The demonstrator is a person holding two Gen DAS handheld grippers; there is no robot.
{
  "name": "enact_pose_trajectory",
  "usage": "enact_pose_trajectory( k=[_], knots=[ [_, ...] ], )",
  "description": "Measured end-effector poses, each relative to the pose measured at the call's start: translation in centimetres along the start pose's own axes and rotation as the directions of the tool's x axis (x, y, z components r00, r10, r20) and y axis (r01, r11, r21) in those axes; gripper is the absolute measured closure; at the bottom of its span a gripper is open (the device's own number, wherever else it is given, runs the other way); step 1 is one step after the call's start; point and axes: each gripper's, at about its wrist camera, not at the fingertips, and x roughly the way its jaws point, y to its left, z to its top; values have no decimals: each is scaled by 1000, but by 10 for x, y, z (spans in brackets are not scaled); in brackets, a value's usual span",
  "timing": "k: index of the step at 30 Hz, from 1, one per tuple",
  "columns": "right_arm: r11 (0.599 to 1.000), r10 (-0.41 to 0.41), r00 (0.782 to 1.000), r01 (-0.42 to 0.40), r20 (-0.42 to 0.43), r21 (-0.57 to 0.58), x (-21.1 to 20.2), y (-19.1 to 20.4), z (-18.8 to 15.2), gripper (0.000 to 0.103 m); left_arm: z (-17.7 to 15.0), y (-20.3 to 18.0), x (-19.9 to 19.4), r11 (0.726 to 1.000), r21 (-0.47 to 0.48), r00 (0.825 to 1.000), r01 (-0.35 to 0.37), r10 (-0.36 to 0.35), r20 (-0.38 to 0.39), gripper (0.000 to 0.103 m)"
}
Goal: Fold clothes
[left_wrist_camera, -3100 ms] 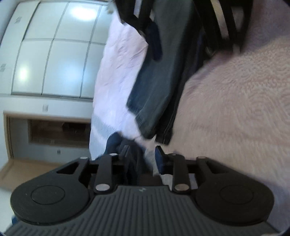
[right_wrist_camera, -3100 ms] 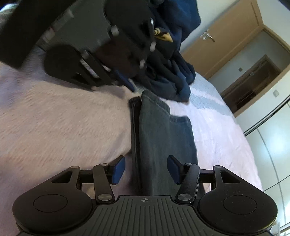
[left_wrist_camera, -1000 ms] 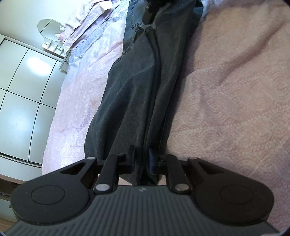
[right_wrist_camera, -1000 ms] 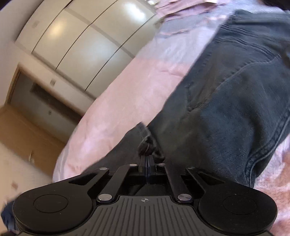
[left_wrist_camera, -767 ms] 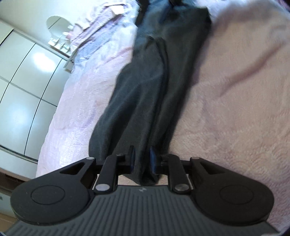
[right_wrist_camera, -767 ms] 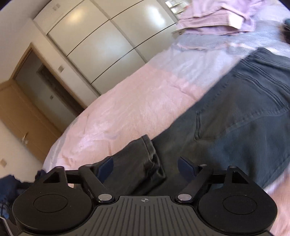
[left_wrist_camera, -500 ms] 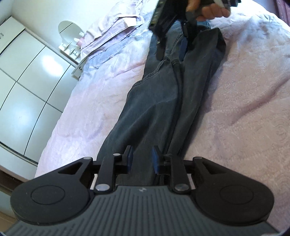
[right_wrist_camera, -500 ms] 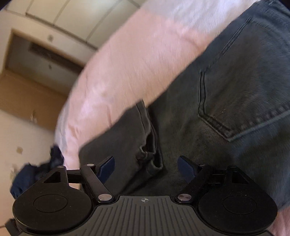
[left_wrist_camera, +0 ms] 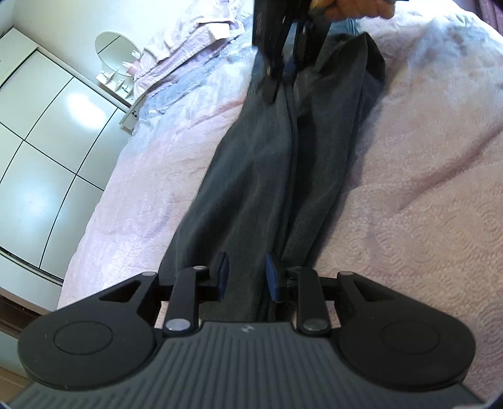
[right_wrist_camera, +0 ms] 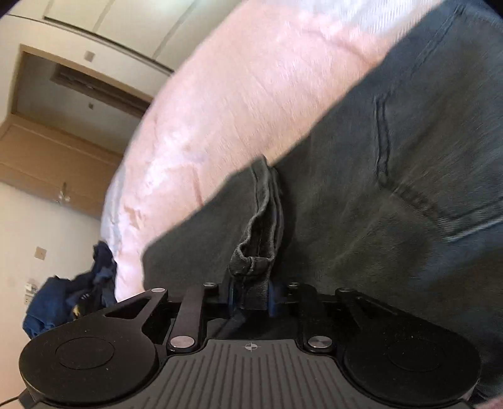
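Denim, dark grey: jeans (left_wrist_camera: 270, 176) lie flat on the pink bedspread (left_wrist_camera: 418, 195), legs laid one over the other lengthwise.

Left to right:
- Left gripper (left_wrist_camera: 244, 274): at the hem end, jaws partly spread and just been opening a little; the leg fabric runs between the pads but neither visibly presses on it. No real hold here, as far as I can judge.
- Right gripper (right_wrist_camera: 250, 295): at the waist end, jaws just closed and now pinching a bunched fold of the waistband (right_wrist_camera: 259, 239). In the left wrist view it shows at the far end, held by the person's hand (left_wrist_camera: 352, 8).

Step in hand, by my reading: taking both ends before folding the jeans across their length. To do it well, close the left jaws on both leg layers at the hem, so neither slips; keep the right pinch through all waistband thicknesses; lift evenly and hold slight tension so the legs stay stacked.

Orientation: long axis runs from the left gripper straight away to the right gripper; hems point at the left gripper, waist toward the pile of pale folded clothes (left_wrist_camera: 188, 34) at the bed's far end. White wardrobe doors (left_wrist_camera: 47, 132) flank the left side.
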Motion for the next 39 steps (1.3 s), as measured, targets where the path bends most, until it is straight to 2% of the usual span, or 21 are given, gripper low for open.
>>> enact_pose_trajectory(
  k=[2,7,10,14,17,18,20,23,24,25,29,31,35,37,39],
  knots=[
    [999,-3,997,6,73,-37,-25,4,-8,86,-1,-1,-2,1000,1,1000,6,-6,5,77],
    [992,-104,995,105,7,-65,-10,-9,-22,85,-4,0,2,1000,-6,1000,23,-23,-16,76],
    [976,-134,987,146,83,-159,-24,4,-27,86,-6,4,-6,999,-37,1000,21,-22,-18,76],
    [966,-169,986,167,5,-197,-24,-2,-33,85,-12,19,-7,989,-135,997,63,-66,-25,75],
    [950,-200,979,206,51,-235,-35,16,-32,79,-16,30,-8,966,-245,995,87,-94,-17,75],
    [933,-216,972,233,91,-275,-43,26,-34,71,-17,33,-10,959,-270,995,91,-96,-5,75],
    [877,-252,948,308,192,-369,-60,48,-38,69,-19,40,-14,943,-317,995,99,-98,19,75],
    [784,-275,914,393,299,-480,-72,80,-44,67,-23,47,-16,925,-367,995,100,-91,41,73],
    [749,-272,905,412,326,-519,-72,92,-47,67,-25,49,-14,919,-382,995,97,-88,41,73],
    [714,-251,912,401,324,-575,-63,107,-51,67,-26,51,-11,912,-399,995,97,-88,39,73],
    [545,-156,974,225,166,-807,7,169,-69,65,-31,50,11,875,-467,991,128,-129,29,73],
    [443,-144,986,139,83,-886,53,195,-75,53,-35,45,19,867,-479,990,138,-141,31,74],
    [244,-187,982,42,-5,-969,141,227,-79,45,-39,33,22,860,-490,990,142,-134,51,87],
    [158,-240,970,-3,-42,-987,175,232,-92,45,-39,26,22,868,-477,991,137,-124,57,92],
    [91,-301,950,-58,-83,-994,205,234,-109,45,-38,23,25,873,-469,991,132,-119,57,97]
  ],
)
